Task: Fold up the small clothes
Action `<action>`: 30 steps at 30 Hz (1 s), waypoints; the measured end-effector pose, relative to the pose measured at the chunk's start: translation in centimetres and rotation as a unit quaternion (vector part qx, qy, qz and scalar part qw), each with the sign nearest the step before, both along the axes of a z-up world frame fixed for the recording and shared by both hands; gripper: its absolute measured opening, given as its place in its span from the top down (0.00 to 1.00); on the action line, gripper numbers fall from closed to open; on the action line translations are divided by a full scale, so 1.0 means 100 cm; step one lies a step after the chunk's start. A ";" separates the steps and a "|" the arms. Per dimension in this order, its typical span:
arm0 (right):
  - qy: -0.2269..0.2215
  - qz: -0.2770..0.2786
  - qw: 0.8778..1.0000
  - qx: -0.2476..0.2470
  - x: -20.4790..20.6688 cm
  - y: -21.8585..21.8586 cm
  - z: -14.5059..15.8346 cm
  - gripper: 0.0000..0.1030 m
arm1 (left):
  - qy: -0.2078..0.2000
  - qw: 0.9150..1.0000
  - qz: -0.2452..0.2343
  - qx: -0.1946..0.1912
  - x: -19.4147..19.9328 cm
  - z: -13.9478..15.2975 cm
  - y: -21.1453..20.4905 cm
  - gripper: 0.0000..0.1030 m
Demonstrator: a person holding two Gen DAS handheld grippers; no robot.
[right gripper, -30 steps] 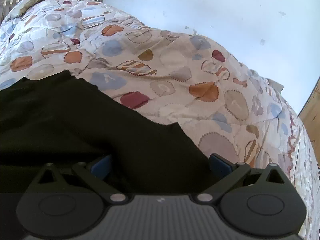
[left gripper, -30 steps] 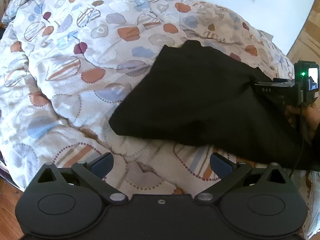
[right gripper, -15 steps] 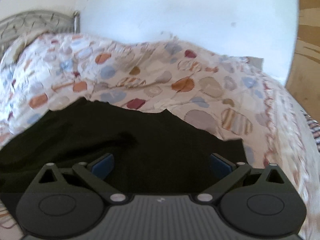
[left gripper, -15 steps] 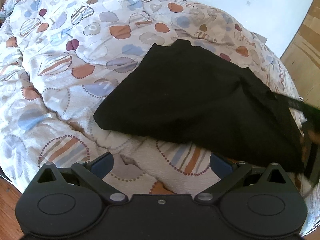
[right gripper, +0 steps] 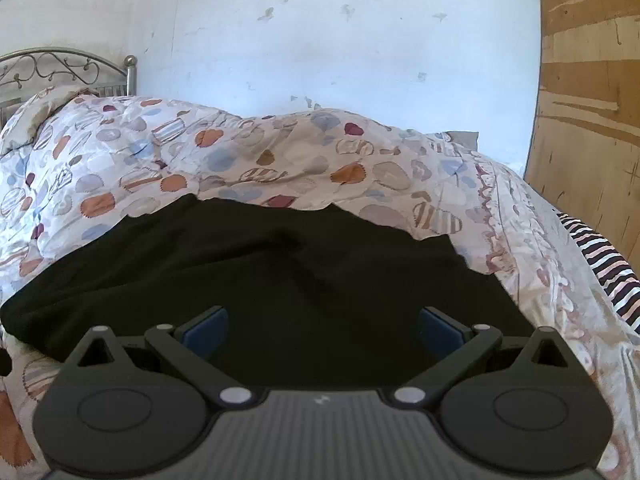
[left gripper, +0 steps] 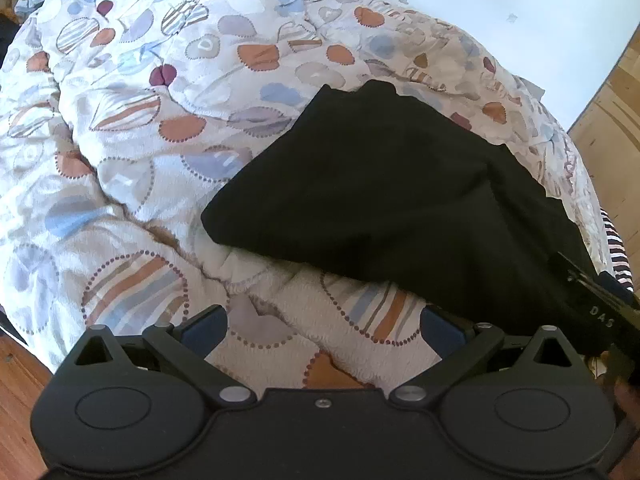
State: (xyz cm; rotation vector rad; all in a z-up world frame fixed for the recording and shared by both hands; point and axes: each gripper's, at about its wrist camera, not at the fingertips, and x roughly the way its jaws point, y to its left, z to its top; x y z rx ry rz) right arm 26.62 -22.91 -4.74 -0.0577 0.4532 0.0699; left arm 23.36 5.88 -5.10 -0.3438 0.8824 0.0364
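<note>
Black soft fabric garment (left gripper: 400,204) lies spread on the bed, on top of a white quilted comforter with orange, blue and maroon round patches (left gripper: 132,132). It looks folded over, with a rounded corner pointing to the near left in the left wrist view and a crease ridge across its middle in the right wrist view (right gripper: 288,264).

Left gripper (left gripper: 323,326): jaws spread wide, blue pads apart, nothing between them. It sits over bare comforter just beside the garment's near edge; the right pad is close to the cloth, contact unclear.

Right gripper (right gripper: 323,326): jaws spread wide, both blue pads over the black garment, no fabric pinched. Its body shows at the lower right edge of the left wrist view (left gripper: 600,312), at the garment's near right corner.

Striped black, white and pink cloth (right gripper: 600,268) lies at the bed's right edge. Metal scrollwork headboard (right gripper: 60,72) at far left, pale wall (right gripper: 320,40) behind, wooden panel (right gripper: 592,100) at right.
</note>
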 end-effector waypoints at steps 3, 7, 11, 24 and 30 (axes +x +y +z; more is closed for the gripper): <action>0.006 0.001 1.000 -0.012 0.004 0.012 -0.008 0.00 | 0.005 1.000 0.001 0.000 0.000 -0.002 0.000 0.01; 0.034 -0.001 0.999 -0.034 0.010 0.020 -0.031 0.00 | 0.009 1.000 0.003 0.002 0.001 -0.005 0.000 0.01; 0.004 0.002 0.999 -0.050 -0.002 0.024 -0.048 0.00 | 0.009 1.000 0.003 0.000 0.004 -0.007 -0.001 0.01; -0.025 0.000 0.998 -0.050 -0.010 0.024 -0.058 0.00 | -0.053 0.994 0.000 -0.096 0.031 -0.033 0.001 0.01; -0.026 0.000 0.999 -0.047 -0.010 0.022 -0.057 0.00 | -0.059 0.988 0.062 -0.128 0.058 -0.042 0.024 0.15</action>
